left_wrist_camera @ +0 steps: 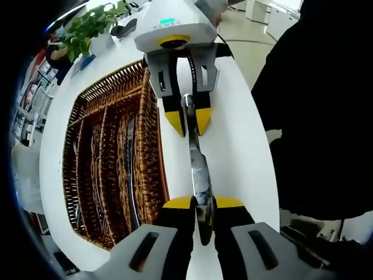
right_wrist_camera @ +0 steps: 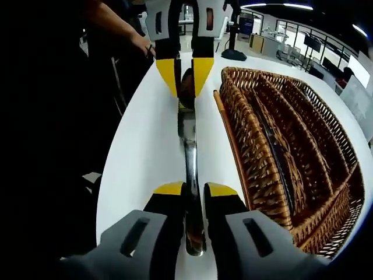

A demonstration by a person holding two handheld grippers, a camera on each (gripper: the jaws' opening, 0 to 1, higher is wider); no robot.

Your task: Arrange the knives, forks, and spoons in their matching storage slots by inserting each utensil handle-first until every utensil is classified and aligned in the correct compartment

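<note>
Beside the wicker tray (left_wrist_camera: 148, 116), both the left gripper (left_wrist_camera: 203, 201) and right gripper (right_wrist_camera: 191, 189) clamp one knife (left_wrist_camera: 198, 169)

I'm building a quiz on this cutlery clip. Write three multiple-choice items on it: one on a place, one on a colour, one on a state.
1. Where is the knife?
A. In the wicker tray
B. Over the white table, beside the tray
C. On the floor

2. What colour are the jaw tips?
A. Yellow
B. Red
C. Green

3. How is the knife held?
A. By one gripper
B. By neither
C. By both, one at each end

Key: 1 B, it runs along the white table next to the wicker tray. 2 A, all the tips are yellow. 3 C, the left gripper and right gripper are each shut on an end.
</note>
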